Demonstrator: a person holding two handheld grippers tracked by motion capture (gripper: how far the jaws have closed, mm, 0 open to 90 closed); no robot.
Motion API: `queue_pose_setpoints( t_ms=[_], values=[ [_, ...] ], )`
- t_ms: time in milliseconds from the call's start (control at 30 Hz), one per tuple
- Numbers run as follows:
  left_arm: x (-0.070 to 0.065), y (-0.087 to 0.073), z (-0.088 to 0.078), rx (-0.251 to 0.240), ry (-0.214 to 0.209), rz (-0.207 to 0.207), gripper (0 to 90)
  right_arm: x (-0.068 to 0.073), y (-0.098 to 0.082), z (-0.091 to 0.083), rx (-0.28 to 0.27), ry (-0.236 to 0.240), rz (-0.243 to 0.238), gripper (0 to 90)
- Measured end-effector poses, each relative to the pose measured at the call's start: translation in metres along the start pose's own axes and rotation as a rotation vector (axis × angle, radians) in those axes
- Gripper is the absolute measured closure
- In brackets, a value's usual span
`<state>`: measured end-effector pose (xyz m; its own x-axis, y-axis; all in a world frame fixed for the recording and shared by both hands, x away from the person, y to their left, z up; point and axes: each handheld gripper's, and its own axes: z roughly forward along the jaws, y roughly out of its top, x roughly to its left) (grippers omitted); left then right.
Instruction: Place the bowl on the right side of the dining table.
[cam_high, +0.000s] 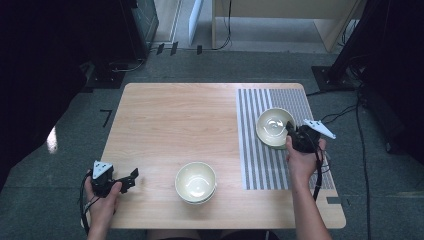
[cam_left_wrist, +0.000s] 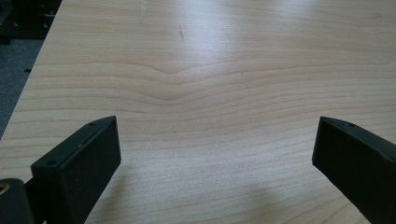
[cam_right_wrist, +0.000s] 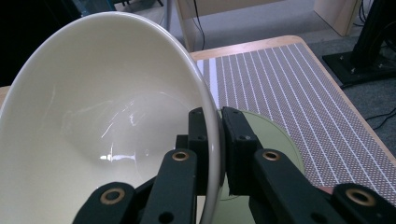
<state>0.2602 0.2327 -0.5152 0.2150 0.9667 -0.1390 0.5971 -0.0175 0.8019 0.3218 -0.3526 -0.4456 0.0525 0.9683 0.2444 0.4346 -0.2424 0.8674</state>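
Observation:
A cream bowl (cam_high: 274, 126) sits tilted over the striped mat (cam_high: 265, 170) at the table's right side. My right gripper (cam_high: 289, 129) is shut on its near-right rim. In the right gripper view the bowl (cam_right_wrist: 93, 121) leans up to the left, and the gripper (cam_right_wrist: 215, 117) has one jaw inside the wall and one outside. Below and to the right of the jaws lies a pale round dish (cam_right_wrist: 275, 140). A second cream bowl (cam_high: 196, 182) stands near the front middle of the table, seemingly stacked on another. My left gripper (cam_high: 132, 176) rests open at the front left (cam_left_wrist: 215, 154), nothing between its jaws.
The wooden table (cam_high: 170, 120) has bare wood across its left and middle. Its left edge and the dark floor (cam_left_wrist: 14, 70) lie close to the left gripper. Cables and stand bases (cam_high: 345, 75) sit on the floor beyond the right edge.

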Motion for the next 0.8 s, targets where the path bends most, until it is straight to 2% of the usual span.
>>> queue_pose_setpoints(
  t_ms=[167,267,567,600,733,800],
  values=[
    [0.0,0.0,0.0,0.0,-0.001,-0.001,0.8,-0.004,0.0,0.006,0.014,-0.009,0.013,83.7],
    [0.0,0.0,0.0,0.001,0.0,0.001,0.8,-0.009,0.0,0.012,0.037,-0.013,0.057,83.7],
    [0.0,0.0,0.0,0.001,-0.002,-0.001,0.8,-0.02,0.006,0.021,0.077,-0.036,0.114,83.7],
    [0.0,0.0,0.0,0.002,-0.002,0.0,0.8,-0.022,0.008,0.023,0.094,-0.039,0.132,83.7],
    [0.0,0.0,0.0,0.001,-0.002,-0.001,0.8,-0.025,0.011,0.027,0.119,-0.043,0.152,83.7],
    [0.0,0.0,0.0,0.002,-0.002,-0.001,0.8,-0.028,0.014,0.031,0.151,-0.049,0.166,83.8]
  ],
)
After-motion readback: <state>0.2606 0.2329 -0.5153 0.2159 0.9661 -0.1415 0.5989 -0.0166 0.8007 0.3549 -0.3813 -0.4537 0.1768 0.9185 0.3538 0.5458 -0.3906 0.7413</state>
